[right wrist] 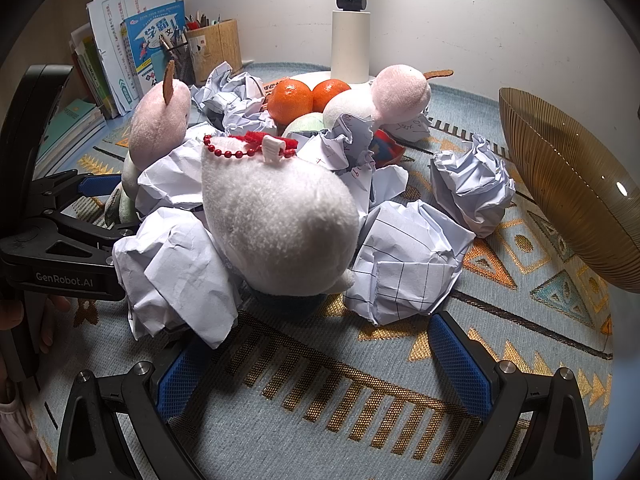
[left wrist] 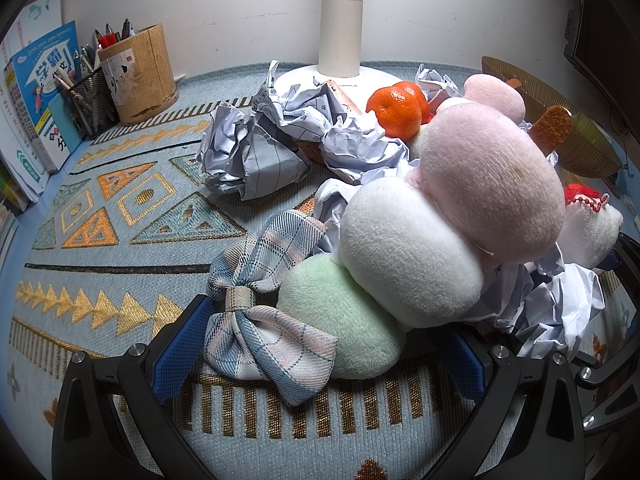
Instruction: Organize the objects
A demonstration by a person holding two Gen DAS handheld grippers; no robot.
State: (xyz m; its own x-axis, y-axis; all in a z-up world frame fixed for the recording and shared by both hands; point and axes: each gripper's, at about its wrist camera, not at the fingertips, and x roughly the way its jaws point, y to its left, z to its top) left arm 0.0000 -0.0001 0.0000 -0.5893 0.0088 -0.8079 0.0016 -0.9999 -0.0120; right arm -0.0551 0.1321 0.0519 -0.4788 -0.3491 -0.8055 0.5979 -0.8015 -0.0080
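A three-ball plush skewer, pink, white and green, lies in a heap with a plaid bow at its green end. My left gripper stands open, with the green ball and the bow between its fingers and neither pad pressing on them. My right gripper is open and empty over the mat. Just ahead of it sits a white plush with a red bead chain. Crumpled paper balls surround it. Two oranges lie behind, next to a second pink-topped plush.
A ribbed golden bowl stands at the right. A white lamp rises at the back wall. A bamboo pen holder, a mesh pen cup and upright books fill the back left. A patterned mat covers the table.
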